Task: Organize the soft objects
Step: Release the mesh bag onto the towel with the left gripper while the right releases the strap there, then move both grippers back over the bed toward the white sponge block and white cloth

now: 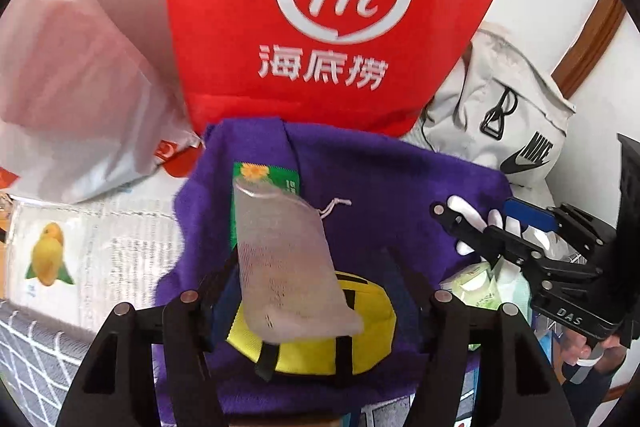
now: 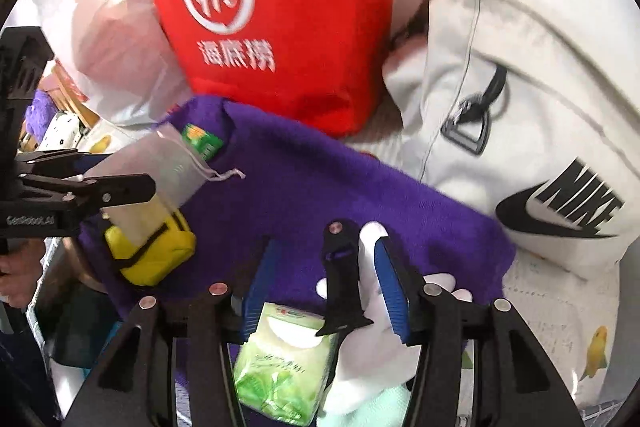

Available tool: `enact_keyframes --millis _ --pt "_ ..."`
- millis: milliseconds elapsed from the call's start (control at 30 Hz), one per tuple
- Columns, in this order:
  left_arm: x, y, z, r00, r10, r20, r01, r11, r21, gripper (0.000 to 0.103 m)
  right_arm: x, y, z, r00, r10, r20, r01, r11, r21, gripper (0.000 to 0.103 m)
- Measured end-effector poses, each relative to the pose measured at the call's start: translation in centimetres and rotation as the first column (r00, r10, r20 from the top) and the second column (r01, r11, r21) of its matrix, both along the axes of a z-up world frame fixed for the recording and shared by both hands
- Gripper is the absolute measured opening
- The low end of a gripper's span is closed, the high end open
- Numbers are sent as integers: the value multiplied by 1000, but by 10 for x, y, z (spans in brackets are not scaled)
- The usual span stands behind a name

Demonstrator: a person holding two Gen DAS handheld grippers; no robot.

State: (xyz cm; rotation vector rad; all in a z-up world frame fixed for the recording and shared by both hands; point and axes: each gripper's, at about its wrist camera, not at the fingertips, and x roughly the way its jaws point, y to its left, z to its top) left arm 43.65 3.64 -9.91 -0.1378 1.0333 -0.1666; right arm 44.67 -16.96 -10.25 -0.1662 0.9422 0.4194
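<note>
My left gripper [image 1: 316, 291] is shut on a translucent white mesh drawstring pouch [image 1: 286, 263] and holds it above a yellow pouch [image 1: 320, 331] on a purple cloth [image 1: 400, 195]. The mesh pouch [image 2: 160, 167] and left gripper [image 2: 120, 183] also show in the right wrist view, above the yellow pouch [image 2: 148, 251]. My right gripper [image 2: 356, 279] is shut on a white glove [image 2: 368, 339] over the purple cloth [image 2: 320, 195]; it shows in the left wrist view [image 1: 492, 223] with the glove [image 1: 468, 211].
A red fabric bag [image 1: 320, 19] stands behind the cloth, a white plastic bag [image 1: 72, 87] at its left, a white Nike bag [image 2: 520, 107] at its right. A green tissue pack [image 2: 280, 359] and a mint cloth [image 2: 376, 407] lie near the right gripper. A green packet [image 1: 264, 175] sits behind the mesh pouch.
</note>
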Motion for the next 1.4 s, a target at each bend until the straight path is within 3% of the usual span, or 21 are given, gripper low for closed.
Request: enact_keyframes --millis 267,633,900,1200,1400 --pt "-28 5 27 999 4 35 -6 999 42 66 -47 -8 39 998 -4 64 5 1000 -22 52" --pt "-107 16 51 997 27 73 -32 997 69 68 -134 -17 50 997 -61 44 57 994 90 52" --pt "-174 15 33 999 17 46 -20 997 73 68 -198 -14 43 994 -101 39 94 983 155 52" --pt "-250 8 -4 1000 1 4 -1 1000 29 69 -255 -13 35 990 -129 65 112 971 213 52" --pt "-276 -1 -32 1000 6 -23 -5 1000 18 73 -280 -13 27 990 -125 65 107 968 226 52"
